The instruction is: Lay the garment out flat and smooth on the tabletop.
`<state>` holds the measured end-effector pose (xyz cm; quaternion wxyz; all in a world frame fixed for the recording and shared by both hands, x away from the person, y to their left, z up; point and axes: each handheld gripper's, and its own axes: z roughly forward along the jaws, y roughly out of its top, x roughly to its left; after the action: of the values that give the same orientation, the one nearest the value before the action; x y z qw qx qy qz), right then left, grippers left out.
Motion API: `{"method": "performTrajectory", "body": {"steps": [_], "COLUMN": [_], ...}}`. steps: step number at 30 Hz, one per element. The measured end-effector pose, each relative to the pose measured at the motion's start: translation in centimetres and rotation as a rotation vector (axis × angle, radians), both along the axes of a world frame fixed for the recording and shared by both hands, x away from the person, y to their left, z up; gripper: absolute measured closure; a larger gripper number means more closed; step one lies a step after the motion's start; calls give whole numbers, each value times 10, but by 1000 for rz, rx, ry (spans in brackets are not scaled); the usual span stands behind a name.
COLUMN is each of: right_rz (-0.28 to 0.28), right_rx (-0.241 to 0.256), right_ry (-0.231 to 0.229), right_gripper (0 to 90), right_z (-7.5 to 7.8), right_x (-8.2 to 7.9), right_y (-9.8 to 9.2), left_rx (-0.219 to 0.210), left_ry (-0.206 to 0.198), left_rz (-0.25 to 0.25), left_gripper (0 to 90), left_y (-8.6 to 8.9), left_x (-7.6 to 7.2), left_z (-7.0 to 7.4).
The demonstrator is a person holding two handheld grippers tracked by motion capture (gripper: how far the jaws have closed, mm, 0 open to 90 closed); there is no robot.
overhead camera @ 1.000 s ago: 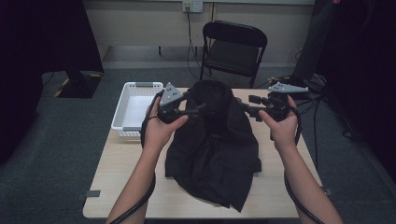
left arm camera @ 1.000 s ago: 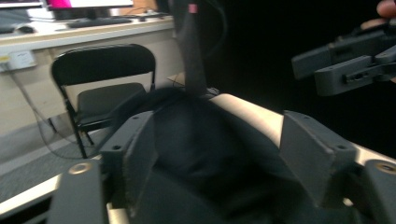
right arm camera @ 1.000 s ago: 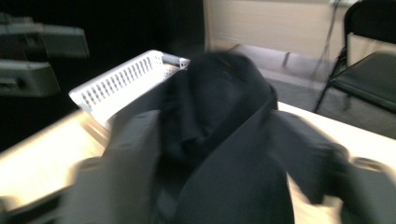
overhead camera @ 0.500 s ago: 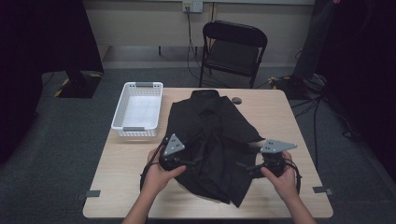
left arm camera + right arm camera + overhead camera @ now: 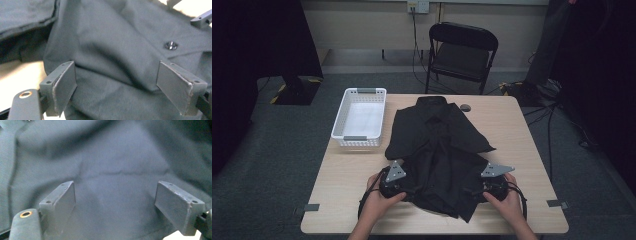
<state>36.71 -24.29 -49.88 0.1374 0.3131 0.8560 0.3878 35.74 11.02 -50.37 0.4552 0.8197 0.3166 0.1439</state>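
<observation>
A black shirt (image 5: 439, 150) lies spread on the wooden table (image 5: 532, 150), collar toward the far edge, its lower part rumpled near the front. My left gripper (image 5: 404, 189) rests at the shirt's lower left edge, jaws wide open over the cloth (image 5: 112, 62); a dark button (image 5: 171, 45) shows ahead of it. My right gripper (image 5: 477, 192) sits at the lower right edge, also open, with dark fabric (image 5: 112, 182) lying between its jaws.
A white plastic basket (image 5: 360, 117) stands empty at the table's far left. A small dark round object (image 5: 465, 107) lies near the collar. A black folding chair (image 5: 462, 52) stands beyond the table. Bare tabletop lies left and right of the shirt.
Both grippers came from the shirt's collar end at the far side down to its near hem. The shirt, bunched and lifted a second ago, now lies spread out flat.
</observation>
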Motion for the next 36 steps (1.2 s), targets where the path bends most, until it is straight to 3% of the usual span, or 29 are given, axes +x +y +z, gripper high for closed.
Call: {"method": "performTrajectory", "body": {"steps": [3,4,9,20,23,29,33,36], "right_rz": [4,4,2,-14,-4,-19,-31,-35], "right_rx": [-10,-17,-23,-19,-1,64,54,49], "right_ry": [0,1,-2,0,-36,-127,-178,-172], "right_gripper": [161,159,155,151,159,201,243,304], "right_z": [-2,-2,-2,-2,3,37,58,60], "right_x": [0,0,-1,-1,2,27,49,65], "right_y": [1,1,2,3,4,16,29,40], "left_rx": [76,85,64,65,66,65,64,61], "left_ry": [11,-4,-9,-11,-11,-11,-9,-9], "left_rz": [-39,-54,-47,-50,-50,-52,-53,-60], "left_gripper": [157,155,137,135,135,135,135,135], "left_y": [-1,-1,-1,-1,-1,-1,0,0], "left_x": [-1,-1,-2,-2,-2,-2,-2,-2], "left_z": [-5,-7,-10,-10,-10,-10,-10,-10]}}
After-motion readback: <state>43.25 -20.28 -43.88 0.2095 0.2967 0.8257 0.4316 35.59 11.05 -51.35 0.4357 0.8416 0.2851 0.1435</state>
